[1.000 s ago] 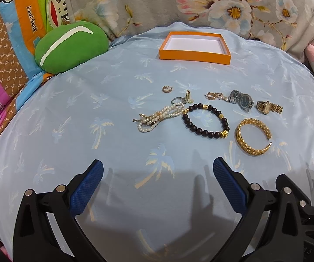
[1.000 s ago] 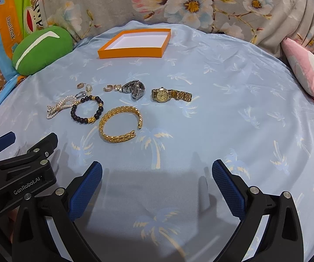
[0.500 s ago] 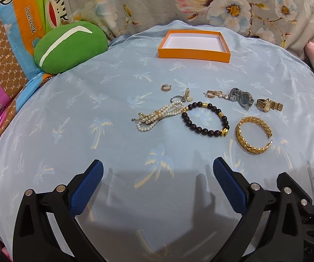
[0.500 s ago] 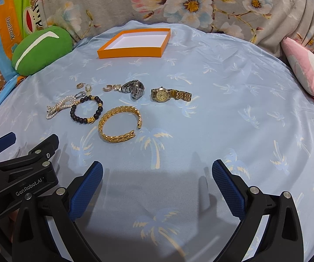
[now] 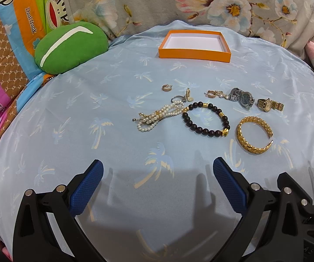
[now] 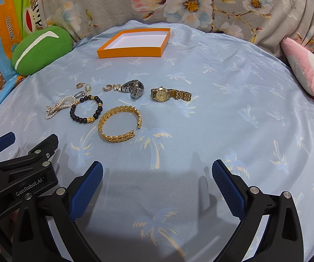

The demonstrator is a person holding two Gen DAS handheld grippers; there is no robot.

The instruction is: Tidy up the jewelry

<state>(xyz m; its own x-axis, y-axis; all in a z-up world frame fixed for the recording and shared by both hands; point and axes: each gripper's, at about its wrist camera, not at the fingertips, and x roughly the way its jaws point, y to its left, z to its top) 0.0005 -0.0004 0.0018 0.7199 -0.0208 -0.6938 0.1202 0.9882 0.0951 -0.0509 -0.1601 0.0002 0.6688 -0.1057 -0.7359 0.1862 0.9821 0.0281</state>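
1. I see the jewelry lying loose on the blue sheet: pearl strand, dark bead bracelet, gold bangle, silver watch, gold watch, and small rings near them.
2. My left gripper and right gripper are both spread wide, holding nothing, above the sheet, the pieces ahead of the fingertips.
3. The orange box stands beyond the jewelry, with only its white bottom showing.
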